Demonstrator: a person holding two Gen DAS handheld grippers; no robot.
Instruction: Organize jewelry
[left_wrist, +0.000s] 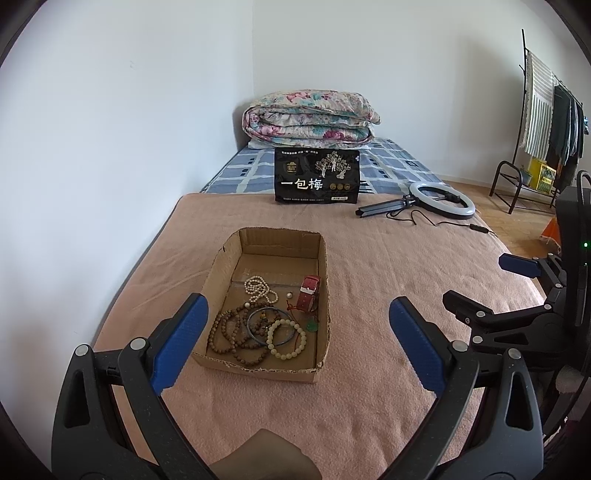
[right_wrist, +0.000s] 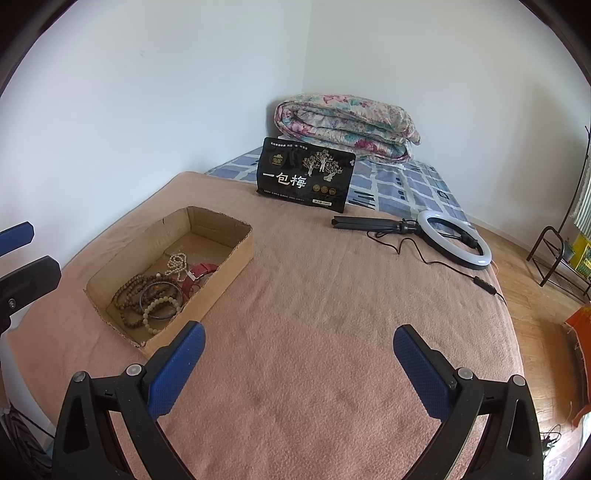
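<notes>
A brown cardboard box (left_wrist: 321, 258) sits on a bed with a pink blanket (left_wrist: 369, 387) on top. All the jewelry is in the box, at the near end. There is a long string of brown beads (left_wrist: 229, 332), a pale green bead bracelet (left_wrist: 286, 338), a dark blue bangle (left_wrist: 258, 319), a white bead necklace (left_wrist: 258, 288) and a red strap (left_wrist: 308, 293). A small green charm (left_wrist: 313, 325) on a red cord lies by the box's right wall. The left tool (left_wrist: 295, 321) is wide open and holds nothing; it hangs over the near end of the box. The right tool (right_wrist: 299, 350) is wide open too and holds nothing; it is over the bare blanket, to the right of the box. Farther back stands a black bag (left_wrist: 317, 176) with white writing. A ring light (left_wrist: 441, 197) lies beside it on the blanket. A folded flower quilt (left_wrist: 310, 118) is at the far end of the bed, by the wall.
</notes>
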